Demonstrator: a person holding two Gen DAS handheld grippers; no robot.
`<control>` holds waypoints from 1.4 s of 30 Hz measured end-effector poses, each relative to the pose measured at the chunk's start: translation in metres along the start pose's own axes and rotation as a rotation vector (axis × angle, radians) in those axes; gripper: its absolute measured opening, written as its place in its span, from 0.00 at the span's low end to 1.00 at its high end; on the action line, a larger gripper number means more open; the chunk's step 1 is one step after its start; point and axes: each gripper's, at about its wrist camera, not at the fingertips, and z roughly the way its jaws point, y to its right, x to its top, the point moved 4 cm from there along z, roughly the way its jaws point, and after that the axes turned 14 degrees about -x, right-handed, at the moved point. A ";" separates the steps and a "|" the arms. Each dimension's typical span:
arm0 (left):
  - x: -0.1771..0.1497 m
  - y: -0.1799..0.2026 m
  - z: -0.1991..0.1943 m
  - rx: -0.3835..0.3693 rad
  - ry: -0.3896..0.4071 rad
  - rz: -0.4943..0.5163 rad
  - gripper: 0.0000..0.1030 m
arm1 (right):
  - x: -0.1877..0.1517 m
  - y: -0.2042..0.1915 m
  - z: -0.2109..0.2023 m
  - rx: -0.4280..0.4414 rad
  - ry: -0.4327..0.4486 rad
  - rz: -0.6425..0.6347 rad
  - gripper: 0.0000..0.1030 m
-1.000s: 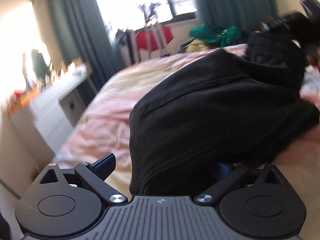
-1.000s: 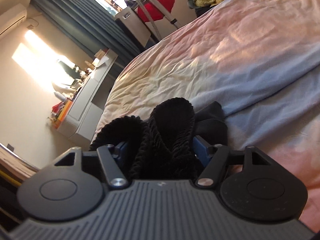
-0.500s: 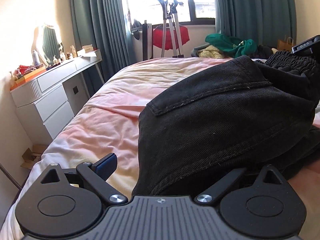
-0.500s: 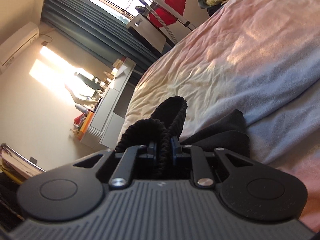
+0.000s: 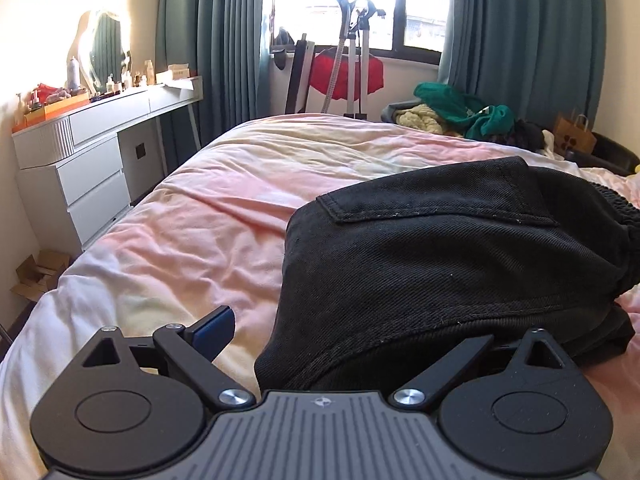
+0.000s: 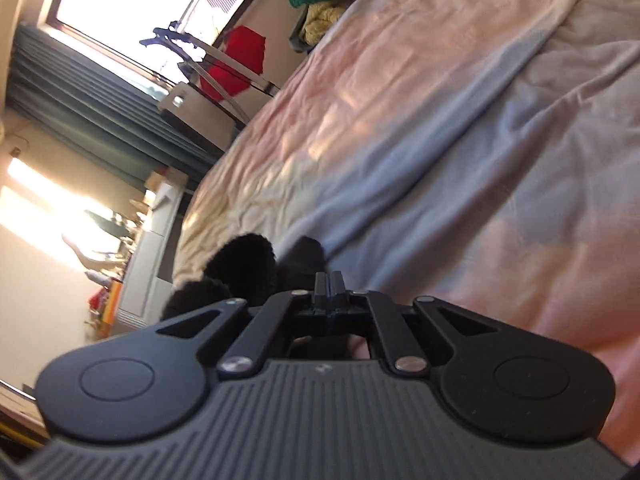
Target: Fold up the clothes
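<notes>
A bedroom scene seen from two hand-held grippers working over a bed with a rumpled pink and cream duvet (image 5: 208, 216).

From the left wrist view, a black denim-like garment with a stitched patch pocket and a ribbed elastic waistband (image 5: 448, 264) lies bunched on the duvet directly ahead of the left gripper (image 5: 356, 336) and spreads off to its right. The gripper's jaws stand wide apart. Its left blue pad sits clear of the fabric above bare duvet; the right finger is buried under the cloth, so the gripper is released and pinches nothing.

From the right wrist view, which is tilted and slightly blurred, the right gripper (image 6: 329, 286) has its jaws just drawn fully together. The black ribbed waistband loops sit just ahead and to the left of the fingertips. Whether a thin layer of cloth is caught between the pads cannot be told.

The garment looks soft, limp and moderately heavy for cloth, with no stiffness of its own, so it will sag and slide wherever it is unsupported. It is neither fragile nor slippery. The thick gathered waistband and the stitched hem edges look like the firmest places to pinch, ideally at two corners so the fabric hangs flat.

No brand, label or readable writing appears on the garment or grippers.
</notes>
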 end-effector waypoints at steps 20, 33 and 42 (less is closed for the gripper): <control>-0.003 0.009 -0.005 0.043 0.010 0.070 0.95 | -0.068 -0.100 -0.036 -0.156 0.213 -0.475 0.04; -0.006 0.002 -0.006 0.026 -0.024 0.018 0.95 | -0.076 -0.087 -0.045 -0.166 0.227 -0.358 0.07; -0.006 0.002 -0.008 0.025 -0.028 -0.009 0.95 | -0.061 -0.041 -0.087 -0.055 0.201 -0.081 0.88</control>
